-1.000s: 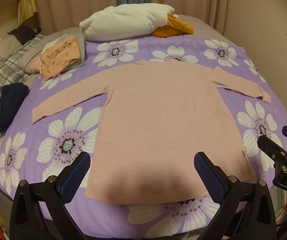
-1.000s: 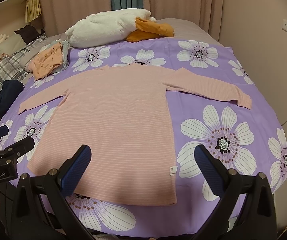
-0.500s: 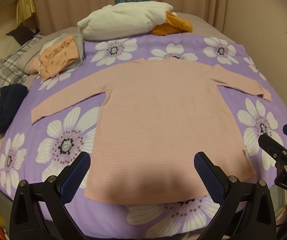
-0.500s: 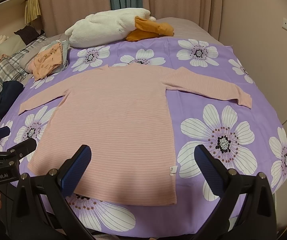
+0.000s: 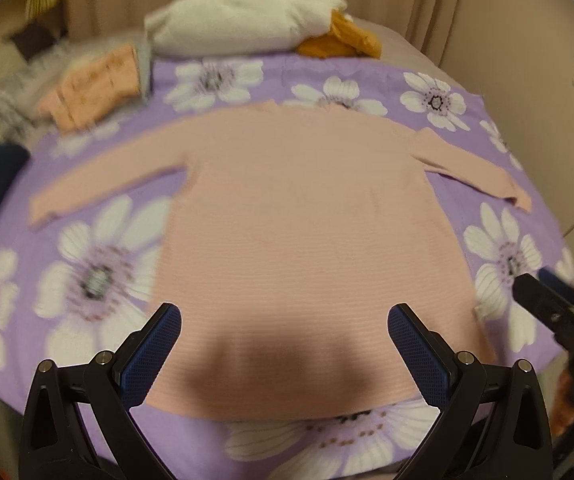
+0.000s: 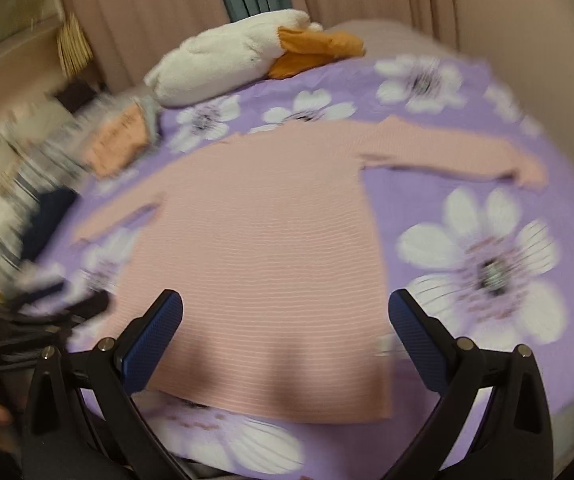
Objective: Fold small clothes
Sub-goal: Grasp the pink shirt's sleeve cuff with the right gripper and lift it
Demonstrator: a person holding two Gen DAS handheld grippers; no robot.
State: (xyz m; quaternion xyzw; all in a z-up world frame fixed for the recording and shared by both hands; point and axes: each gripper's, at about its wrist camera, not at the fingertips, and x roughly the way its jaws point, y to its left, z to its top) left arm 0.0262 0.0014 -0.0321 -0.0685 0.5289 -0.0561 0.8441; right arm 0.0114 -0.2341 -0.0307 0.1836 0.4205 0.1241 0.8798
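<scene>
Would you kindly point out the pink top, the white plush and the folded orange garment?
pink top [image 5: 307,216], left wrist view, chest
white plush [image 6: 227,64], right wrist view, body
orange garment [image 5: 95,88], left wrist view, top

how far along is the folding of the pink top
Done: the pink top lies flat on the purple flowered cover, both sleeves spread; a folded orange garment sits behind. In hand: nothing; the left gripper and right gripper are open near the hem. Left: every fold.

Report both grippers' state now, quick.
Left gripper: open, fingers spread, holding nothing, over the pink shirt hem.
Right gripper: open, holding nothing, above the shirt's lower edge.
</scene>
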